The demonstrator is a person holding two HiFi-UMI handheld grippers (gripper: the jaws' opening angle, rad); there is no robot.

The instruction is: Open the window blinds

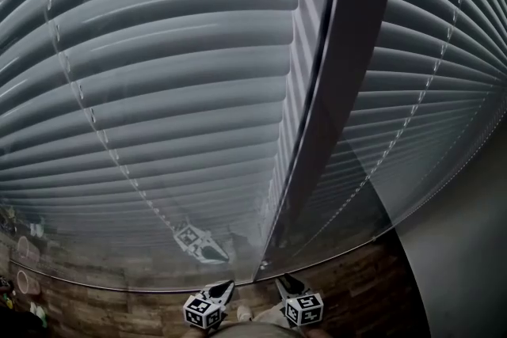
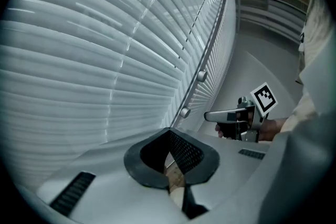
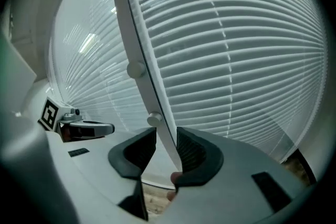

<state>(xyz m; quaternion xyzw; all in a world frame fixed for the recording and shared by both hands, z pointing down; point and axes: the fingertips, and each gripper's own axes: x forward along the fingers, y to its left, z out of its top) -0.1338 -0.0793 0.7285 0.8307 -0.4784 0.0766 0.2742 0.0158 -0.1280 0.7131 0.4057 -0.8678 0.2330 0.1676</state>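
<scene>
Straddling the post with the right hand-held gripper open and unclamped, just short of a knob, presumably lining up on the tilt control for the shut blinds either side, while holding the left hand-held gripper closed, empty, alongside

Office-like interior: window blinds, wood-look floor

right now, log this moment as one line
blinds closed | left gripper shut, empty | right gripper open, window post between jaws, ungripped
</scene>
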